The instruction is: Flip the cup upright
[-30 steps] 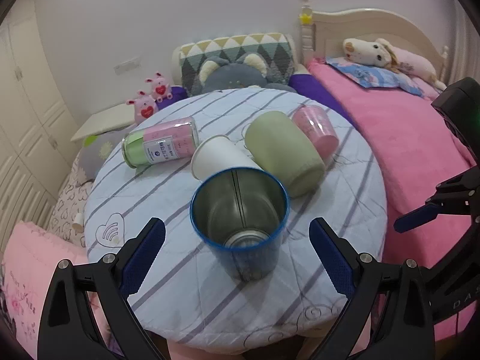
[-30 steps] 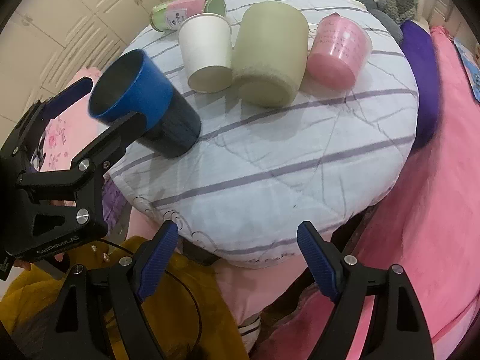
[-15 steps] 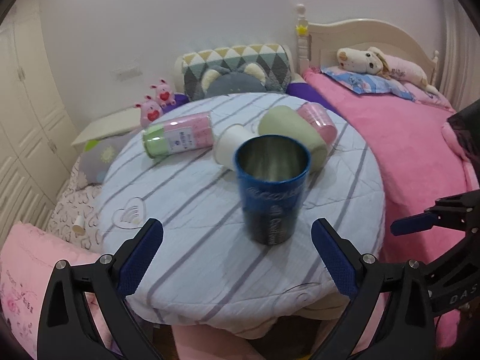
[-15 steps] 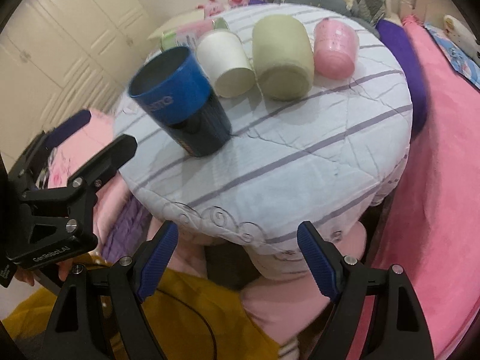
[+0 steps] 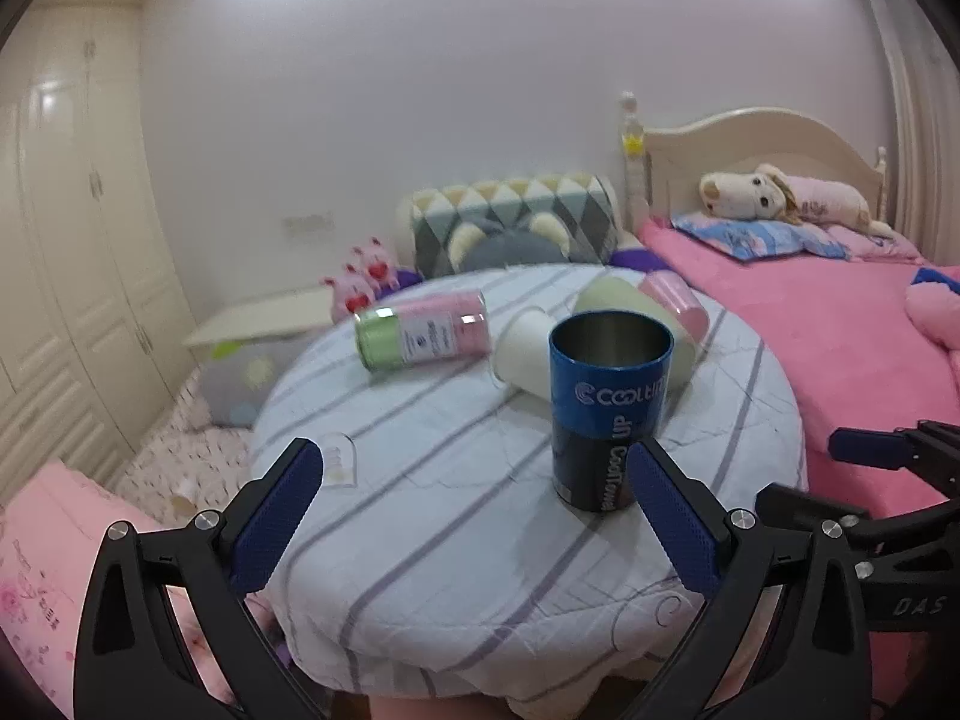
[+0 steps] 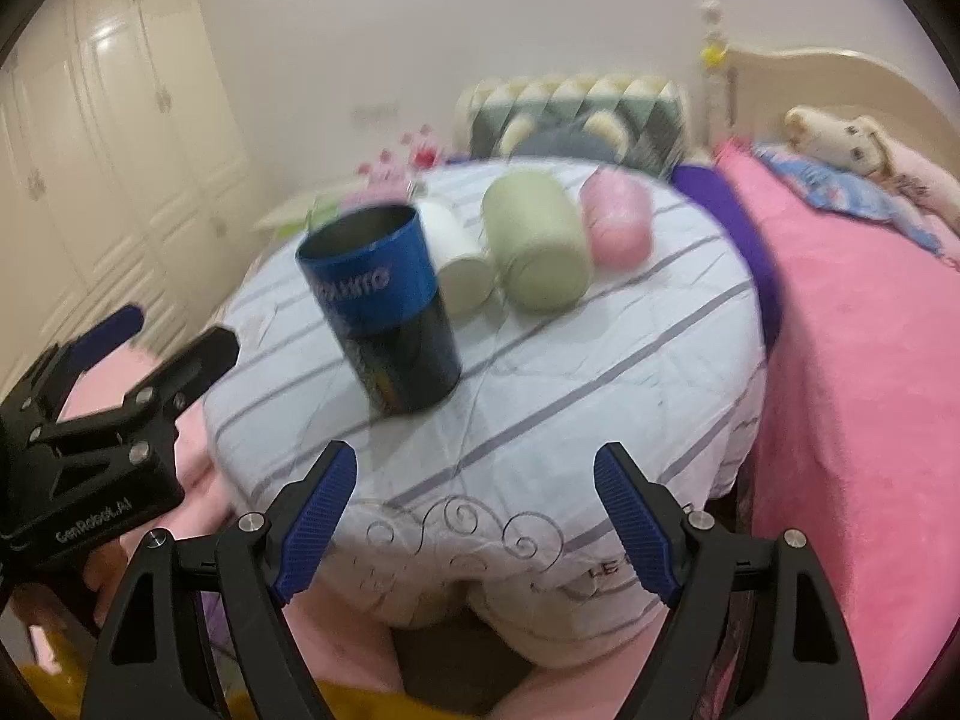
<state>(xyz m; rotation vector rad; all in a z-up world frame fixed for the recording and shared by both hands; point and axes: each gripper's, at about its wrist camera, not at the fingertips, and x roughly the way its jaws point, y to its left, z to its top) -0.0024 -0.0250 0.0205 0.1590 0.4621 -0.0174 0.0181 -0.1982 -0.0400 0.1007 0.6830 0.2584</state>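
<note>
A blue metal cup (image 5: 606,408) stands upright, mouth up, on the round striped table (image 5: 456,516); it also shows in the right wrist view (image 6: 384,312). My left gripper (image 5: 474,510) is open and empty, back from the cup near the table's front edge. My right gripper (image 6: 474,516) is open and empty, off the table's front edge, right of the left gripper (image 6: 120,342). Behind the blue cup, a white cup (image 5: 522,351), a green cup (image 6: 537,252) and a pink cup (image 6: 618,225) lie on their sides.
A pink-and-green can (image 5: 420,330) lies on its side at the table's back left. A pink bed (image 5: 840,324) with plush toys runs along the right. Pillows (image 5: 516,228) sit behind the table. White wardrobes (image 5: 72,276) line the left wall.
Both grippers have pulled back and tilted up from the table. The blue cup stays standing upright while it shrinks in view.
</note>
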